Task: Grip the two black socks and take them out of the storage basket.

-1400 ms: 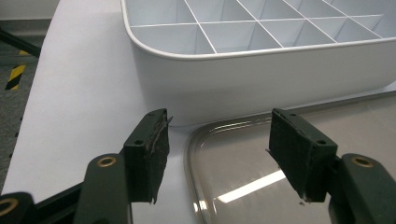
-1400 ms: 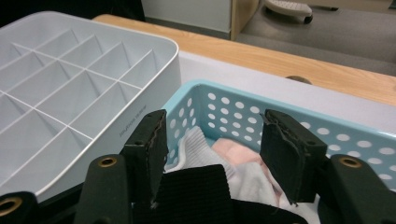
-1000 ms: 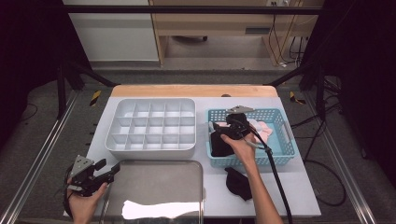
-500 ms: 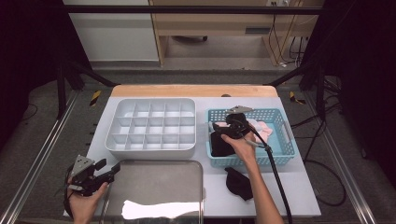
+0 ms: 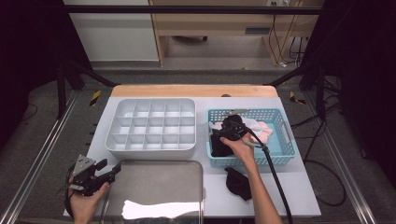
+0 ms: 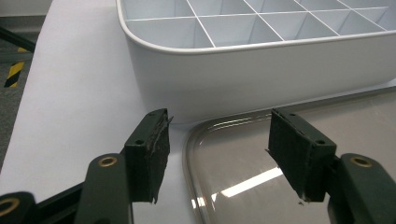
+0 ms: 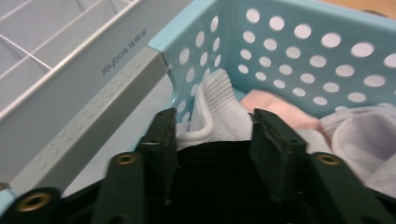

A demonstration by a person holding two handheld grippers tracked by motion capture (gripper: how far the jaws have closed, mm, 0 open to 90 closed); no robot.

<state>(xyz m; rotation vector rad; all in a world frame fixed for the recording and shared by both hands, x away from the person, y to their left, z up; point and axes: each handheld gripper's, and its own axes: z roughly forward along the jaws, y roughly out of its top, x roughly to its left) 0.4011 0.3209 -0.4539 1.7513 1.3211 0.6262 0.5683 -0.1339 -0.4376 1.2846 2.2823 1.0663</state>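
Nothing much has shifted since the earlier frames: the right hand-held gripper (image 5: 229, 133) stays low in the left end of the blue basket (image 5: 285, 135), and the left hand-held gripper (image 5: 105, 173) remains at the near left corner of the bench (image 5: 289, 186).

Seen from the right gripper view, the right hand-held gripper (image 7: 212, 140) has its jaws either side of a black sock (image 7: 212, 182), which bulges up between them, touching both pads. Whether the jaws are pressed fully onto the cloth cannot be told, though the sock fills the gap. Just beyond the black sock lies a white ribbed sock (image 7: 217, 109), and past that a pink sock (image 7: 280, 109) and another white sock (image 7: 355, 133), all inside the perforated basket wall.

From the high view, the black sock (image 5: 219, 145) sits in the near left part of the basket, under the person's right hand (image 5: 243, 148). A second black sock (image 5: 238, 183) lies on the bench just near of the basket (outside it, beside the person's forearm).

The left hand-held gripper (image 6: 217, 149) is spread wide with nothing between its pads. It hovers over the far left corner of the steel tray (image 6: 299, 196), pointing at the near wall of the white divided organiser (image 6: 261, 70). The organiser stands left of the basket, its compartments bare in the high view.
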